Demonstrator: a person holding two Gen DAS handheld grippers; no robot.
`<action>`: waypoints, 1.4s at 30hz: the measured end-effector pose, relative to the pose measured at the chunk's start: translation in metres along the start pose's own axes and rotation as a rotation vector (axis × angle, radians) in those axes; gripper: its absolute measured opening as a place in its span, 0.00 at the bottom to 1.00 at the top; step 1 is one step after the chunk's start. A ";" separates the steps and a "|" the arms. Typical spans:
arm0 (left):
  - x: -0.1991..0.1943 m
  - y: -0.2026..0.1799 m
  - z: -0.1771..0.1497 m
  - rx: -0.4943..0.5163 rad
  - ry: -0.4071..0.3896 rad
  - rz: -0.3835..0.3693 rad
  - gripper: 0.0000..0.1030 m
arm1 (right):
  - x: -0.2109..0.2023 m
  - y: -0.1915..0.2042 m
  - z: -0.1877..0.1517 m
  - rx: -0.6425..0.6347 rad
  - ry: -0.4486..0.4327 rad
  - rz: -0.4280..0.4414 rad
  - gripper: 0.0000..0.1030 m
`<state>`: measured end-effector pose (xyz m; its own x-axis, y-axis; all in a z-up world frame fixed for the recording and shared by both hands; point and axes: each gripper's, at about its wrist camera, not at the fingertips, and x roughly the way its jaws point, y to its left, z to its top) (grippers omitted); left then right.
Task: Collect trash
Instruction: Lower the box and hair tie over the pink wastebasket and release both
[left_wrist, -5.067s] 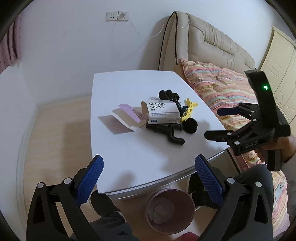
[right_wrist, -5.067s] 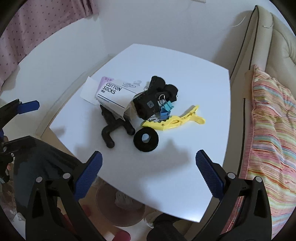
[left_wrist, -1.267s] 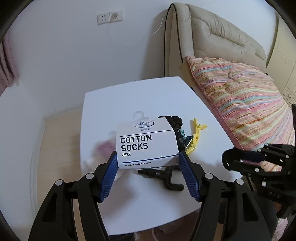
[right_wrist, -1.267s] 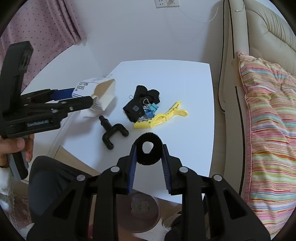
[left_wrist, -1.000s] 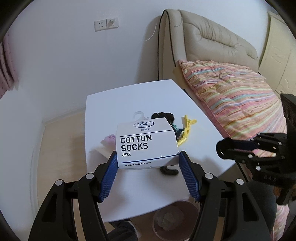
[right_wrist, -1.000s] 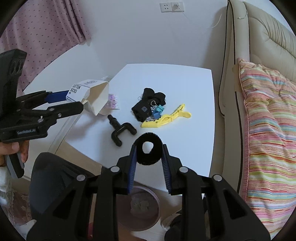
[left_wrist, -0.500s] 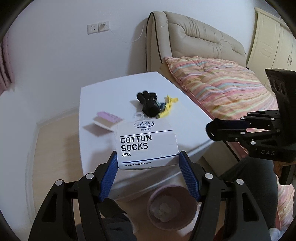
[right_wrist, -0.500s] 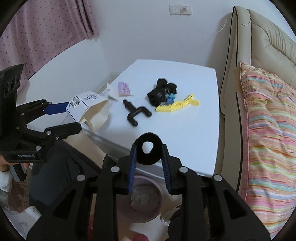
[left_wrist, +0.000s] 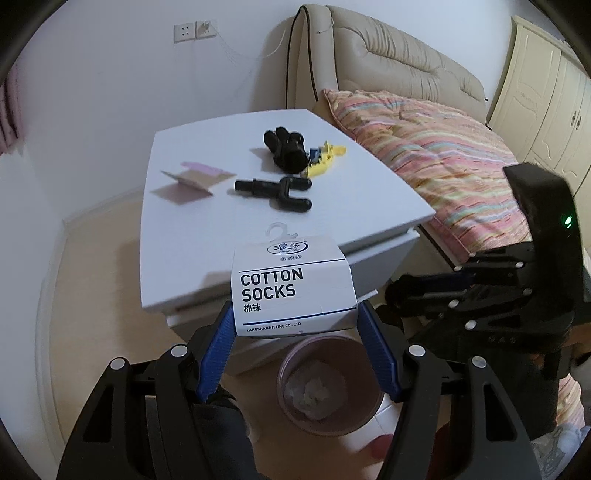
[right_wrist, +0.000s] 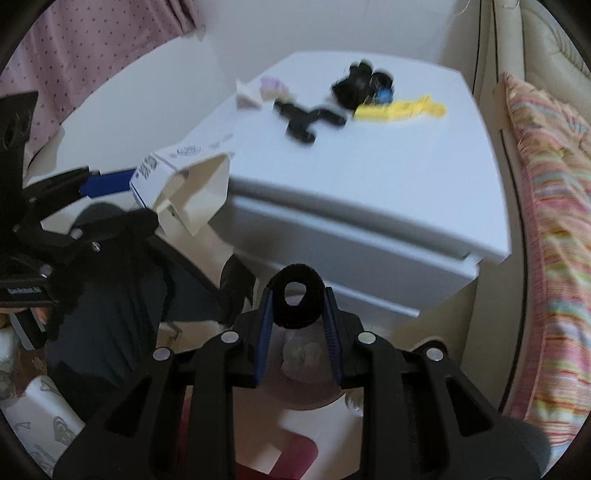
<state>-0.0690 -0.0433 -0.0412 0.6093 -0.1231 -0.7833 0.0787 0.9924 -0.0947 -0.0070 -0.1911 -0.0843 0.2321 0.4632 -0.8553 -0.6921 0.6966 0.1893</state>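
My left gripper (left_wrist: 295, 325) is shut on a white "COTTON SOCKS" box (left_wrist: 291, 291) and holds it in the air off the table's front edge, above a pink trash bin (left_wrist: 317, 384) with crumpled paper inside. The box also shows at the left of the right wrist view (right_wrist: 184, 184). My right gripper (right_wrist: 297, 314) is shut on a black fuzzy ring (right_wrist: 295, 301) and holds it over the same bin (right_wrist: 295, 373). The right gripper also shows at the right of the left wrist view (left_wrist: 461, 295).
On the white table (left_wrist: 207, 229) lie a pink-and-brown card (left_wrist: 192, 179), a black Y-shaped part (left_wrist: 277, 190), a black bundle (left_wrist: 286, 147) and a yellow clip (left_wrist: 325, 158). A bed with a striped cover (left_wrist: 436, 155) stands to the right.
Both grippers have pulled back from the table and dropped lower, carrying the socks box and the black ring out over the bin in front of the table.
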 end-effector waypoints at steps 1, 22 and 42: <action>0.000 0.000 -0.003 0.002 0.002 0.003 0.62 | 0.006 0.002 -0.004 -0.001 0.014 0.005 0.25; -0.011 0.013 -0.021 -0.030 0.003 -0.011 0.62 | 0.046 0.010 -0.020 -0.007 0.088 0.029 0.80; -0.003 -0.012 -0.020 0.040 0.036 -0.065 0.62 | -0.004 -0.008 -0.008 0.052 -0.015 -0.019 0.94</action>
<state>-0.0874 -0.0549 -0.0495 0.5729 -0.1862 -0.7982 0.1486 0.9813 -0.1222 -0.0076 -0.2025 -0.0862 0.2558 0.4575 -0.8516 -0.6513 0.7326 0.1978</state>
